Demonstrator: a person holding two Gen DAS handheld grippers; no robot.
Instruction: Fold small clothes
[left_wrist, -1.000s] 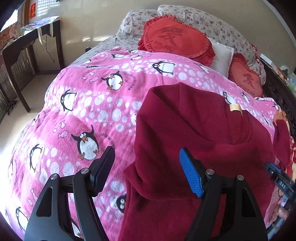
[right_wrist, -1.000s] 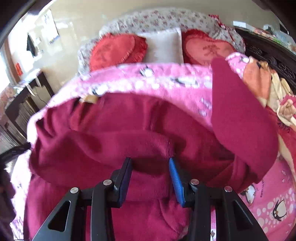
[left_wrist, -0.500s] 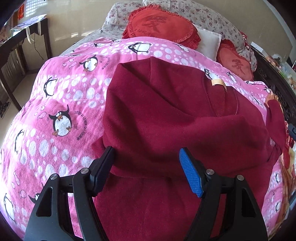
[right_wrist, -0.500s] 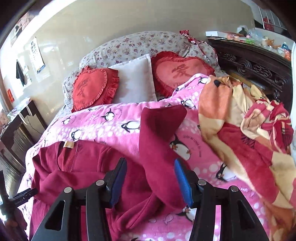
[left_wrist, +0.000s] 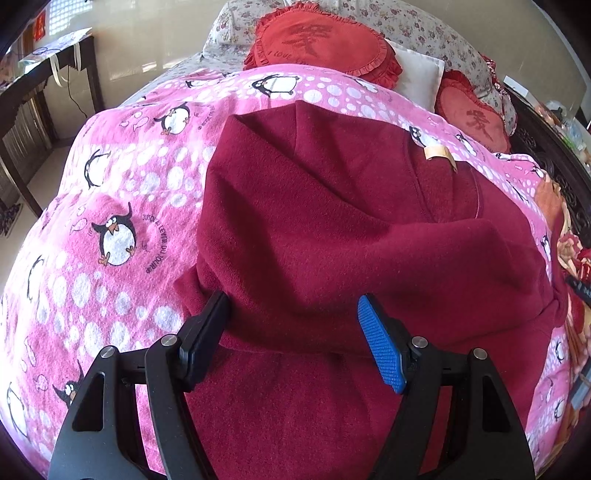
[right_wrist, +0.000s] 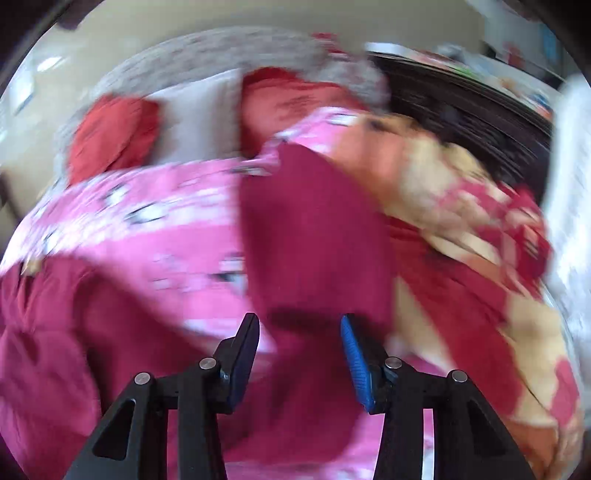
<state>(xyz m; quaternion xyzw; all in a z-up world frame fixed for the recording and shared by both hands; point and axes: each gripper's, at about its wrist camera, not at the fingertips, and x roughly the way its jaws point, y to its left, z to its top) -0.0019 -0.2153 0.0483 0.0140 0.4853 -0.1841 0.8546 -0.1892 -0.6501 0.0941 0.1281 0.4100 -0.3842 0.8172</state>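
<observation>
A dark red fleece sweater (left_wrist: 332, 229) lies on the pink penguin blanket (left_wrist: 110, 206), its lower part folded up over the body, a tan neck label (left_wrist: 439, 153) showing. My left gripper (left_wrist: 295, 332) is open, its jaws wide on either side of the folded edge. The right wrist view is motion-blurred. There my right gripper (right_wrist: 299, 343) is open over the sweater's outstretched sleeve (right_wrist: 314, 236), which runs away from the jaws.
Red heart cushions (left_wrist: 321, 40) and a white pillow (left_wrist: 417, 74) lie at the bed's head. An orange and red patterned blanket (right_wrist: 480, 240) is heaped to the right. A dark table (left_wrist: 44, 74) stands left of the bed, a dark carved frame (right_wrist: 461, 110) on the right.
My left gripper has closed in on the sweater's folded edge. My right gripper has swung right along the sleeve toward the patterned blanket, and its view is now blurred.
</observation>
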